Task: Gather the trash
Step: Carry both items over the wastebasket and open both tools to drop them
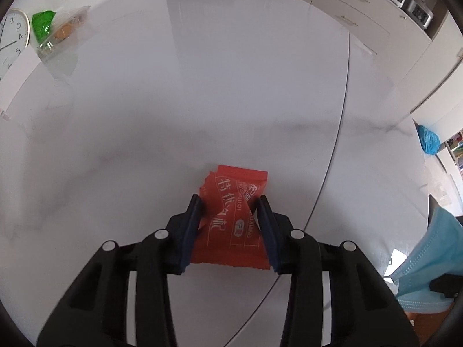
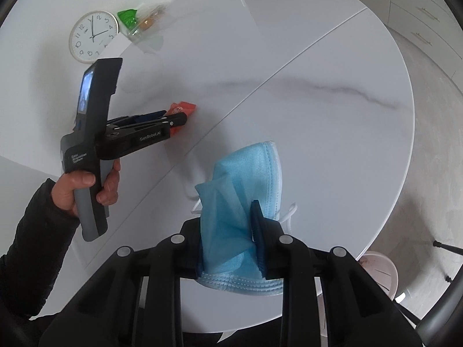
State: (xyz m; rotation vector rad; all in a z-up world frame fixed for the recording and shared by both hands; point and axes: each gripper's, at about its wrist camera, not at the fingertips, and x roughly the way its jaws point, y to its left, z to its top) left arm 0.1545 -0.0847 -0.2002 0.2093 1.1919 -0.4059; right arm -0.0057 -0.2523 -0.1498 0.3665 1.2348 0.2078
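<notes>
Left gripper (image 1: 228, 202) clamped on a crinkled red foil snack wrapper with white print (image 1: 231, 217), blue pads pinching both sides; whether it touches the round white marble-look table (image 1: 202, 86) I can't tell. Right gripper (image 2: 228, 217) closed on a folded light-blue disposable face mask (image 2: 246, 173), white ear loops trailing beside it over the table's near side. Right view shows the left hand (image 2: 84, 185) on its handle. Far edge: clear plastic packaging with a green piece (image 1: 55, 31), next to a white round wall clock (image 2: 92, 36).
</notes>
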